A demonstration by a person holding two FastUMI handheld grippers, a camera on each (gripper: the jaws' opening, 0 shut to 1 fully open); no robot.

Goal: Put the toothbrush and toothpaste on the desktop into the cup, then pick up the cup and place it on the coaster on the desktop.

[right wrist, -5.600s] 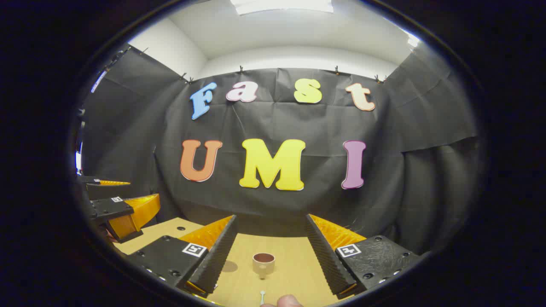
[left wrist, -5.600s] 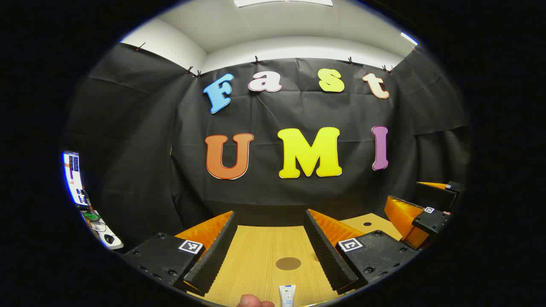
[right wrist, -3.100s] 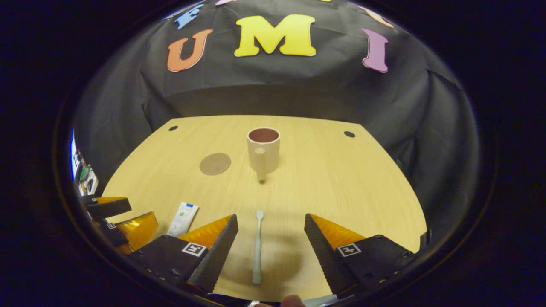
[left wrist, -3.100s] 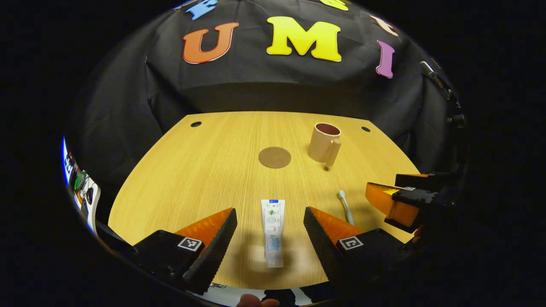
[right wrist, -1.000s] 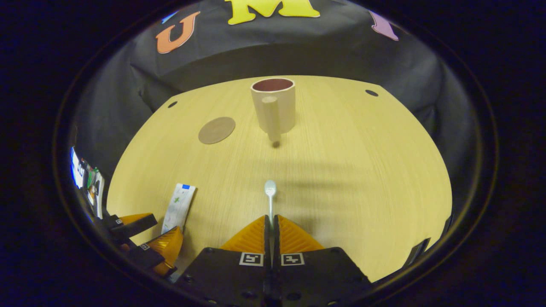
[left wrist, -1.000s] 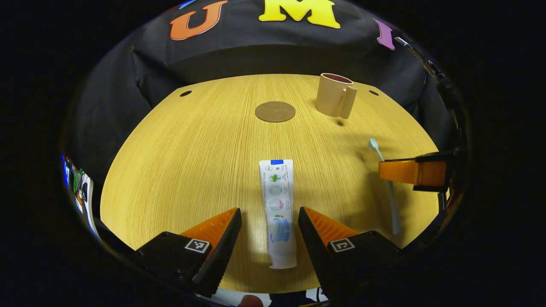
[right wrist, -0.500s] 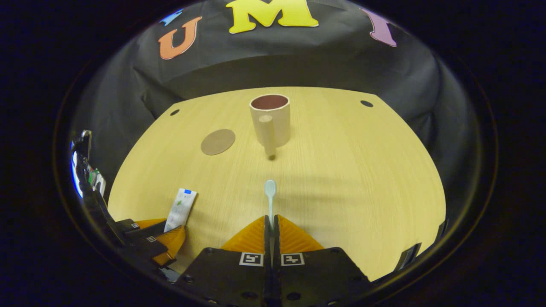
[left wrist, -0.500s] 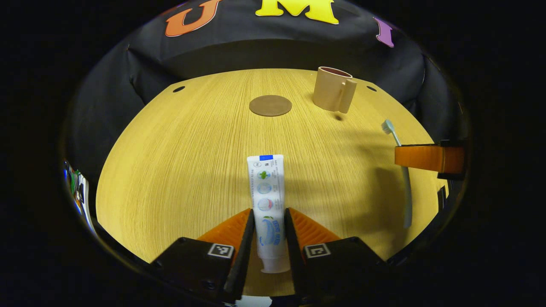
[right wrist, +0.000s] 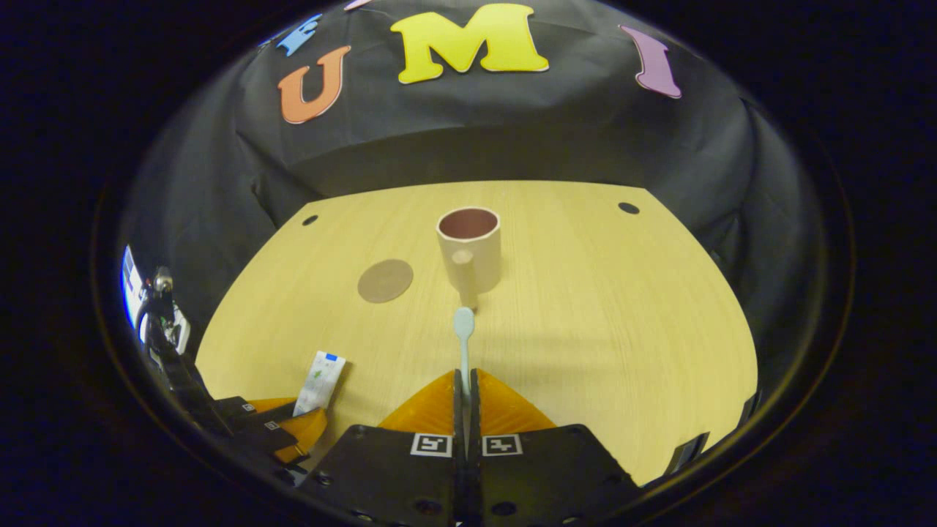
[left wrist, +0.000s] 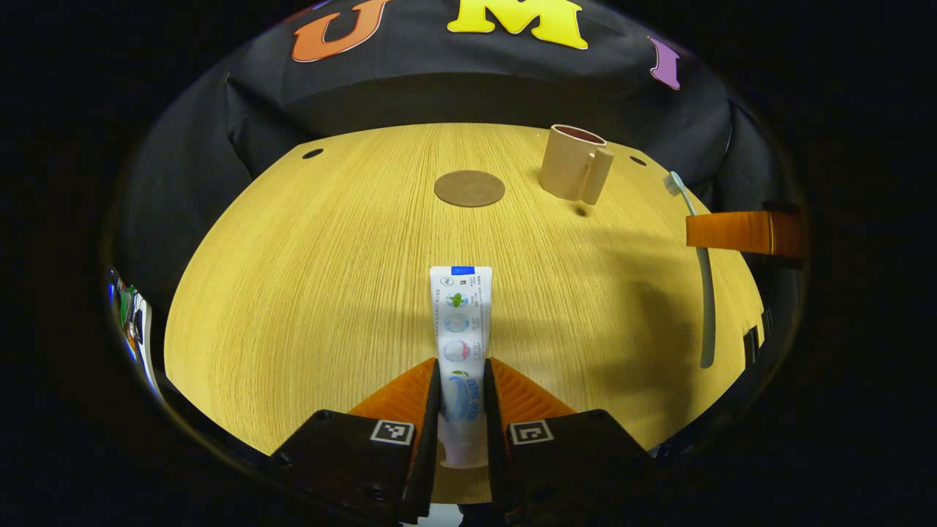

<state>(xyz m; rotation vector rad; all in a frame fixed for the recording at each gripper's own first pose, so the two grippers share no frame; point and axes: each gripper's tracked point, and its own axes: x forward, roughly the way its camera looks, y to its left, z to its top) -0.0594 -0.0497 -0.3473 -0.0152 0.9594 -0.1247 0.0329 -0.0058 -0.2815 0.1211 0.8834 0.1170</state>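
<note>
While the left gripper (left wrist: 461, 388) has its fingers closed on both sides of the toothpaste (left wrist: 460, 344), near the cap end, the flat end of the tube points toward the middle of the table (left wrist: 307, 271). The tube is at the near edge of the table; I cannot tell if it rests on the wood or is a little above it.

The right gripper (right wrist: 464, 384) has its fingers pressed together on the handle of the toothbrush (right wrist: 464, 338), and the brush head sticks out in front, toward the cup (right wrist: 470, 247). In the left gripper view the toothbrush (left wrist: 699, 271) hangs in the air near the right edge of the table, with its shadow on the wood beside it.

The cup (left wrist: 575, 162) stands upright toward the far edge of the table, with its handle turned to the near side. The round brown coaster (left wrist: 469, 188) lies flat just beside the cup, on its left, and they do not touch.
</note>
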